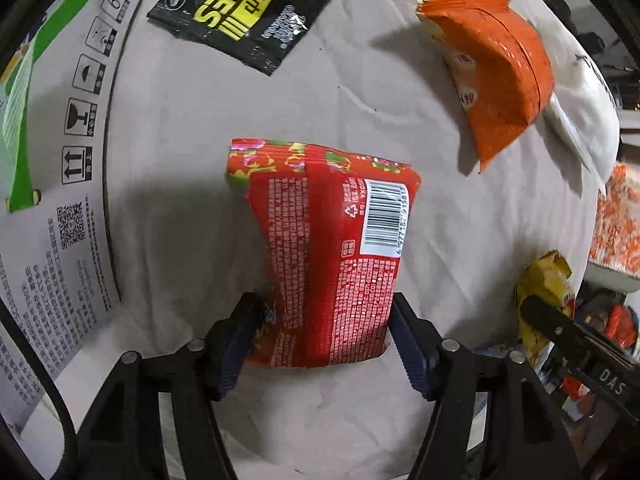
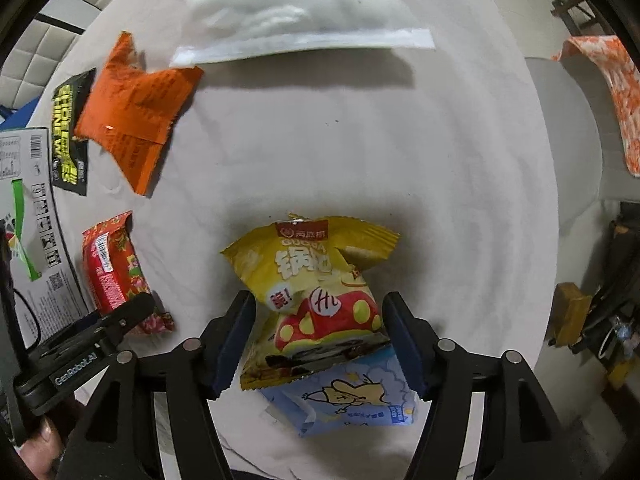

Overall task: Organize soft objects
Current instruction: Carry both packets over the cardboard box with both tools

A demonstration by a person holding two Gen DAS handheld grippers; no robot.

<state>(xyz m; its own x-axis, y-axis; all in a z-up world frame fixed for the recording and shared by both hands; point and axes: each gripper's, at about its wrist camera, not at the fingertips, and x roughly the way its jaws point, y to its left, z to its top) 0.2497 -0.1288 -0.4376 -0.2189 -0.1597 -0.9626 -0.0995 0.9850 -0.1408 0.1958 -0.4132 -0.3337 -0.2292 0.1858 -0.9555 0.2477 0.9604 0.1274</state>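
My left gripper (image 1: 324, 332) is shut on a red snack packet (image 1: 332, 248), barcode side up, over the white sheet; the packet also shows in the right wrist view (image 2: 112, 272). My right gripper (image 2: 318, 340) straddles a yellow snack packet (image 2: 316, 288), fingers touching its sides, so it looks shut on it. A light blue packet (image 2: 352, 400) lies under the yellow one. An orange packet (image 1: 496, 80) (image 2: 136, 116), a black wipes pack (image 1: 248, 12) (image 2: 68, 136) and a white pillow-like bag (image 2: 296, 8) (image 1: 584, 120) lie farther off.
A printed cardboard box (image 1: 56, 184) (image 2: 28, 208) stands at the left. An orange-patterned cloth (image 2: 612, 96) hangs over a grey chair at the right. A wooden block (image 2: 568, 312) sits beyond the bed's right edge.
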